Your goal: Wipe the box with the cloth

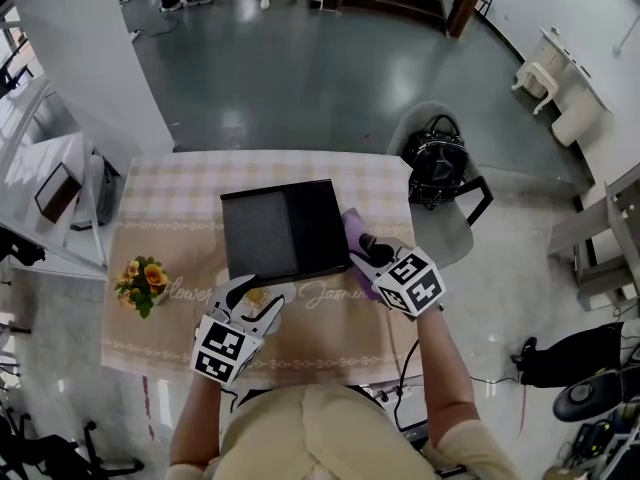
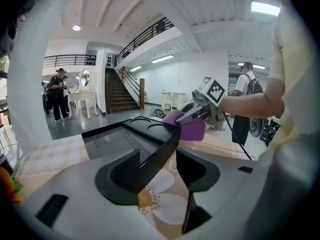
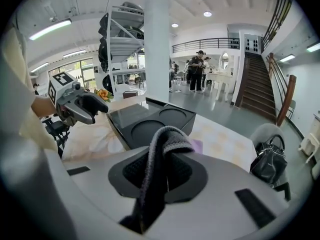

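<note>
Black box [image 1: 285,230], purple cloth [image 1: 352,225] in right gripper [image 1: 363,246]

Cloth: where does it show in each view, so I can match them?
Head view: right of centre, cloth at the box's right edge, under the right gripper.
Left gripper view: centre-right, purple, at the box's far corner.
Right gripper view: lower centre, between the jaws.
Shared landmark: the black box.

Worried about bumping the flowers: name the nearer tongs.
Left. The left tongs sit at the corner of the box nearest the flowers; the right tongs across the box, farther.
</note>
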`<state>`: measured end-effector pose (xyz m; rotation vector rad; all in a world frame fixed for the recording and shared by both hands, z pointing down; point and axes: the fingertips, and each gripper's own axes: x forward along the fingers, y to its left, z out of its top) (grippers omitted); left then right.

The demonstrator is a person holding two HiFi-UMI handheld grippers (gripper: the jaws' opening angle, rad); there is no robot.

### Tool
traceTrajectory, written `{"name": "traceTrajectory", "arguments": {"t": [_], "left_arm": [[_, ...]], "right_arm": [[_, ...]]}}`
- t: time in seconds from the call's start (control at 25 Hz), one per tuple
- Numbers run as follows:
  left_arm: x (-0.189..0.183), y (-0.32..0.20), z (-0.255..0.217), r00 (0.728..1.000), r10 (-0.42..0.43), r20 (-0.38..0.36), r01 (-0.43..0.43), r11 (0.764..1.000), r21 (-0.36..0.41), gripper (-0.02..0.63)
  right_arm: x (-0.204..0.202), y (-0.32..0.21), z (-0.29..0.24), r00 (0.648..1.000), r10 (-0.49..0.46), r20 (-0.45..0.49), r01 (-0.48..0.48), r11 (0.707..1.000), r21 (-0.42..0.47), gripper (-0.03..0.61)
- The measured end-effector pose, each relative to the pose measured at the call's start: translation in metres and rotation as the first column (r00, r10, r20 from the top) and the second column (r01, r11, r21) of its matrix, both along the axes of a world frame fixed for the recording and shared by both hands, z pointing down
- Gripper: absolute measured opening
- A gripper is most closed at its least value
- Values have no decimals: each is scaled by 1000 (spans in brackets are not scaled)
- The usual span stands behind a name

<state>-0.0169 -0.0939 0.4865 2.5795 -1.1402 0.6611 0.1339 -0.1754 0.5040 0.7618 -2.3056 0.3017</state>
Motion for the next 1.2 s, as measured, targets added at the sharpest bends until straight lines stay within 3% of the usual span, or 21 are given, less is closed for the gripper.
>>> {"name": "traceTrajectory", "arguments": {"t": [0.2,0.52,0.84,1.0,1.2], "left_arm": [[-2,-2,-3,999,-11,-37,11,1000,3,233],[-6,-2,-11,999,-16,-49,17,1000,16,233],[-19,-9,-29,999,-33,-35,33,999,26,233],[-27,-18,-45,999,-39,-35,40,998,45,232],[-38,-31,-57,998,-45,-37,47,997,61,233]], "right_arm": [[1,12,-1,1000,8,0,-8,1000,-15,72],[6,26,-13,1000,-1,-22,0,999,-37,72],[12,33,-45,1000,-6,14,7,997,-76,72],[20,20,-73,1000,-3,-2,3,1000,-14,72],[31,-22,-102,989,-7,-146,23,993,112,74]]}}
